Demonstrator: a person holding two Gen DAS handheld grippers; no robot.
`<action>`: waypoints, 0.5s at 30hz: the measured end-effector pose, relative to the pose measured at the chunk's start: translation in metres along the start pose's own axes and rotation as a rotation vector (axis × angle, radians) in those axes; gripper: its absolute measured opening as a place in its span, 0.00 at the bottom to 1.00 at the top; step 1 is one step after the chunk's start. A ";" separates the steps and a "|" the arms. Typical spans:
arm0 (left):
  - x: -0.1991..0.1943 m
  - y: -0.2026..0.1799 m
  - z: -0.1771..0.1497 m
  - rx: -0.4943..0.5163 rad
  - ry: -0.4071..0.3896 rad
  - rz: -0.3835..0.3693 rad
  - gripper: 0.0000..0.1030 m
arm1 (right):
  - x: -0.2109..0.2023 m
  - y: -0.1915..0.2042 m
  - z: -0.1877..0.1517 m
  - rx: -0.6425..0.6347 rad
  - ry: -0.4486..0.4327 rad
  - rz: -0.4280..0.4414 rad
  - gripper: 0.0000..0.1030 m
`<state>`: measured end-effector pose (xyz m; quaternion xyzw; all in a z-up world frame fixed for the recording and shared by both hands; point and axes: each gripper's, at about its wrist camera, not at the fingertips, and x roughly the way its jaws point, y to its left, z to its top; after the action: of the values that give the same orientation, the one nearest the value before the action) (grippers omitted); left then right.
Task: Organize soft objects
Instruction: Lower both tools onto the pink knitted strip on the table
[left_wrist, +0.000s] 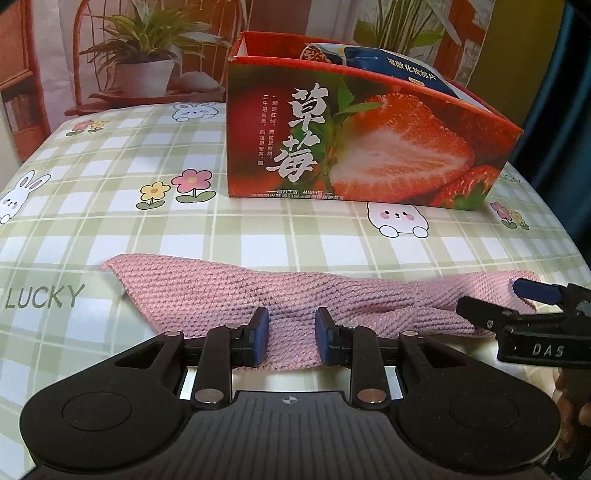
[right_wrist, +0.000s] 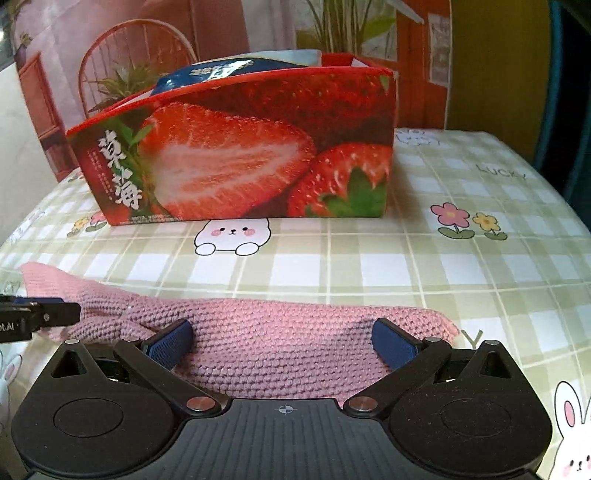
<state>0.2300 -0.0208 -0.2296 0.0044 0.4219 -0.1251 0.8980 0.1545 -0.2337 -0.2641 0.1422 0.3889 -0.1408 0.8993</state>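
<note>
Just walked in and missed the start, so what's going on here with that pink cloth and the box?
A person works a hand-held gripper in each hand over a pink knitted cloth lying flat on the green checked tablecloth. The left hand-held gripper has its fingers narrowly spaced around the cloth's near edge; the right hand-held gripper is wide open over it. Behind stands a red strawberry-print cardboard box, already holding a blue packet.

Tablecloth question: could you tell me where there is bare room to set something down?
A bare strip of tablecloth runs between the strawberry box and the pink knitted cloth. More lies left of the box, around the printed flowers. The near edge is crowded: both grippers, left and right, sit at the cloth.
</note>
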 end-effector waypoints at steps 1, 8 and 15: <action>0.000 -0.001 0.000 -0.003 -0.001 0.000 0.29 | 0.000 0.001 -0.002 -0.008 -0.004 -0.003 0.99; -0.002 0.006 -0.005 -0.019 -0.035 -0.018 0.32 | -0.001 0.002 -0.012 -0.043 -0.059 0.007 1.00; -0.012 0.017 -0.004 -0.032 -0.080 0.056 0.49 | -0.003 0.002 -0.015 -0.051 -0.083 0.009 1.00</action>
<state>0.2228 -0.0014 -0.2247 -0.0031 0.3875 -0.0934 0.9171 0.1431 -0.2262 -0.2717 0.1148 0.3543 -0.1326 0.9185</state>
